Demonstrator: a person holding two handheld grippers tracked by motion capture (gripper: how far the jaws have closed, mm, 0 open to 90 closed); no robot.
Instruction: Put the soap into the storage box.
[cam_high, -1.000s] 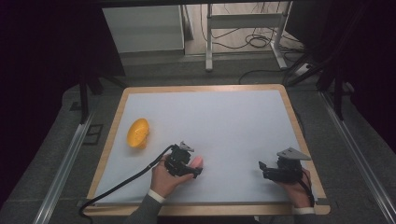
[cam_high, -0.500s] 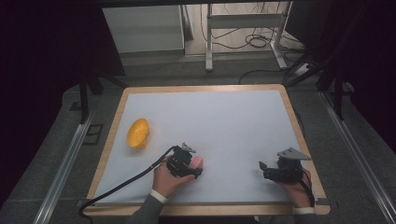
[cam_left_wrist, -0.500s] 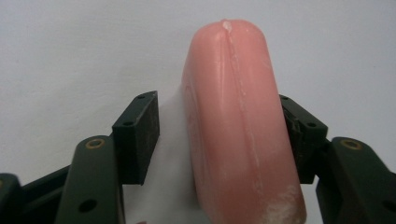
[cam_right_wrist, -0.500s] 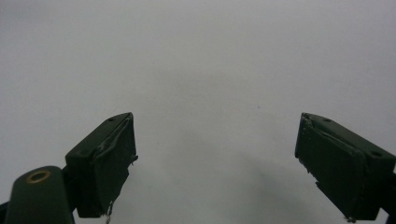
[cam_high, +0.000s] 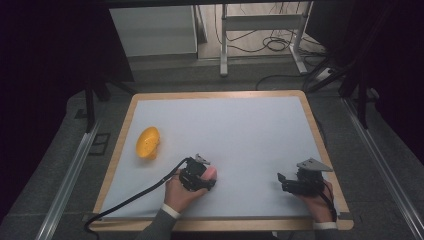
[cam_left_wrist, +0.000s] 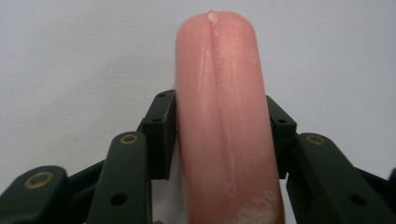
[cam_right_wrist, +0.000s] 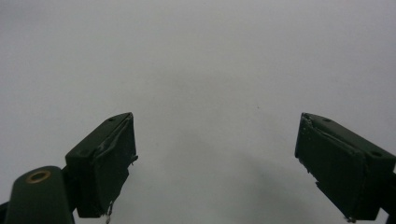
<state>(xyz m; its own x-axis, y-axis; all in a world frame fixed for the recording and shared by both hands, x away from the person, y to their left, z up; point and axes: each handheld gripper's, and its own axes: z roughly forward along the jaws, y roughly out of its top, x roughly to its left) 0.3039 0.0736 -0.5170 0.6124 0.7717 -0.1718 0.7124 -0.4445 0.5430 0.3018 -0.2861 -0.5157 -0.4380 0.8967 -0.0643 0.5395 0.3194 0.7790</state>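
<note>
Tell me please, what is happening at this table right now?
A person works at a white table with a two-jaw gripper in each hand. The left gripper has just been closing its jaws, and the pads now press on both sides of a pink sausage that lies near the front edge. The right gripper is open above the bare surface, with nothing between its jaws. A yellow-orange object lies apart at the left side, untouched.

Matte black left gripper (cam_left_wrist: 219, 140) with blocky two-jaw fingers, small brass-ringed screws, thick black cable at lower left of the frame, black right gripper (cam_high: 286, 182) with grey three-cornered top plate, grey sleeves with white cuffs
</note>
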